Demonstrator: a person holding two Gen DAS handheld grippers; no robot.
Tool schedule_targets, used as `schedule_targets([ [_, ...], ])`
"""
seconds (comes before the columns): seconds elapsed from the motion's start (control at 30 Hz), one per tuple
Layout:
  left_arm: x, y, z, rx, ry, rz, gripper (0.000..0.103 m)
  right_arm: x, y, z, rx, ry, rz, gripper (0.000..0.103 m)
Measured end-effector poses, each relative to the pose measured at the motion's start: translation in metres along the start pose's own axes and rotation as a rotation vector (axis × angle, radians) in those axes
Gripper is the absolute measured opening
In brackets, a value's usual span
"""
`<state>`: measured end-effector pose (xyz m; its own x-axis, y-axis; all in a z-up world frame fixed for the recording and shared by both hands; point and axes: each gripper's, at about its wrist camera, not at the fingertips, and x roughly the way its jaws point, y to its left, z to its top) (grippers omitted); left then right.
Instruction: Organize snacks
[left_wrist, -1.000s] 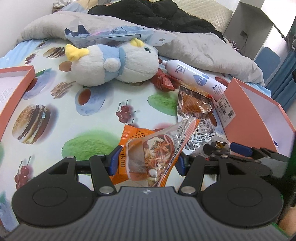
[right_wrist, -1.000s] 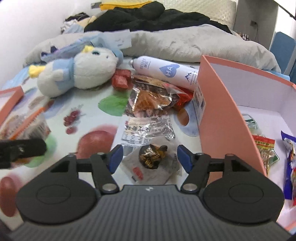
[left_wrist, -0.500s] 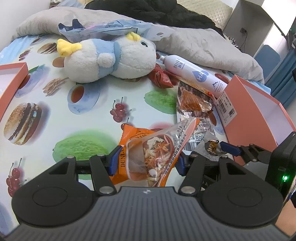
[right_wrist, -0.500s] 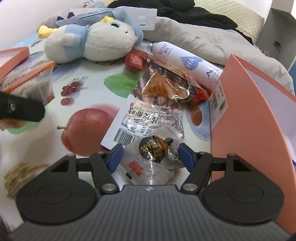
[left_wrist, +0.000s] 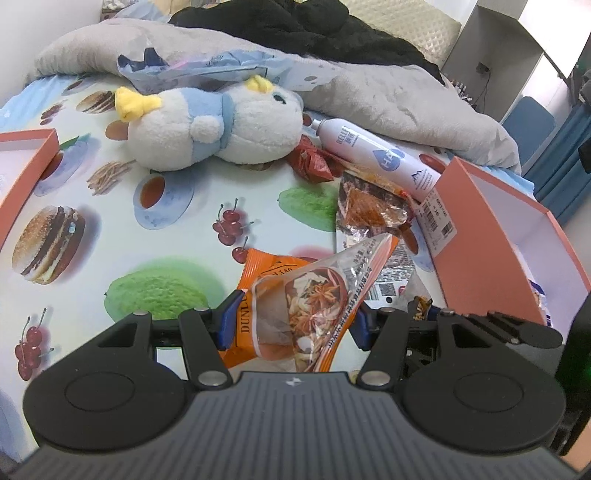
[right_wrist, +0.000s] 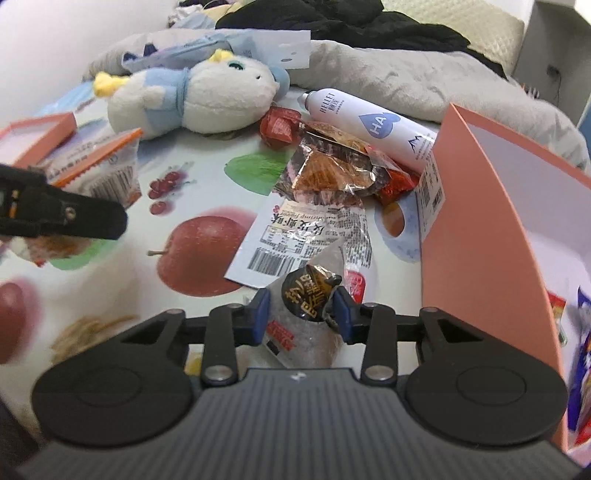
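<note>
Snacks lie scattered on a food-printed bedsheet (left_wrist: 110, 206), and two of them sit in the grippers. The right gripper (right_wrist: 301, 315) has just been closing; its jaws now stand narrow, with a clear packet bearing a dark round label (right_wrist: 308, 295) between them, both blue pads pressing its sides. It points down at the sheet, right beside the tall wall of a salmon-pink box (right_wrist: 476, 236). Just beyond its tips lies a white shrimp-chip packet (right_wrist: 295, 236), then a crumpled foil snack (right_wrist: 328, 173).

The left gripper (left_wrist: 291, 323) stands moderately wide, clamped on a clear packet with an orange edge (left_wrist: 317, 295) together with an orange packet (left_wrist: 258, 291) behind it; both stick up between the pads, above the sheet. It also tilts downward.

Farther back rest a plush toy (left_wrist: 214, 129) and a white spray bottle (left_wrist: 376, 151). A few more snacks lie inside the box at the right edge of the right wrist view.
</note>
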<state>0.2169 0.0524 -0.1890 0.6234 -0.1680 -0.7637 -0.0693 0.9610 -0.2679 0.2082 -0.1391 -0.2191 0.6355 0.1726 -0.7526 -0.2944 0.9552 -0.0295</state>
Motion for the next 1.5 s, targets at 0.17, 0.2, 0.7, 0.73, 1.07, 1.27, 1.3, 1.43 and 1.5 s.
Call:
schedule_targets([
  [0.17,-0.013,-0.009,0.0,-0.002,-0.008,-0.003,0.063,-0.023,-0.001,0.003,0.019,-0.031,0.013,0.041],
  [0.2,-0.017,-0.01,0.0,-0.004,-0.011,-0.004,0.063,-0.028,-0.002,0.005,0.022,-0.035,0.016,0.041],
  [0.7,-0.071,-0.042,0.018,0.004,-0.077,-0.044,0.064,-0.108,-0.033,0.028,0.121,-0.135,0.069,0.041],
  [0.73,-0.074,-0.045,0.021,0.007,-0.085,-0.048,0.063,-0.114,-0.036,0.03,0.126,-0.146,0.07,0.041],
  [1.07,-0.101,-0.081,0.057,0.05,-0.146,-0.078,0.064,-0.161,-0.064,0.057,0.15,-0.253,0.052,0.041],
  [1.27,-0.114,-0.102,0.072,0.071,-0.166,-0.117,0.064,-0.183,-0.089,0.07,0.166,-0.314,0.013,0.041],
  [1.3,-0.114,-0.106,0.074,0.078,-0.17,-0.121,0.064,-0.186,-0.094,0.071,0.17,-0.326,0.007,0.041],
  [1.43,-0.121,-0.122,0.08,0.102,-0.187,-0.14,0.064,-0.193,-0.11,0.072,0.2,-0.349,-0.013,0.041],
  [1.5,-0.125,-0.131,0.084,0.119,-0.192,-0.156,0.063,-0.198,-0.116,0.072,0.206,-0.361,-0.025,0.041],
])
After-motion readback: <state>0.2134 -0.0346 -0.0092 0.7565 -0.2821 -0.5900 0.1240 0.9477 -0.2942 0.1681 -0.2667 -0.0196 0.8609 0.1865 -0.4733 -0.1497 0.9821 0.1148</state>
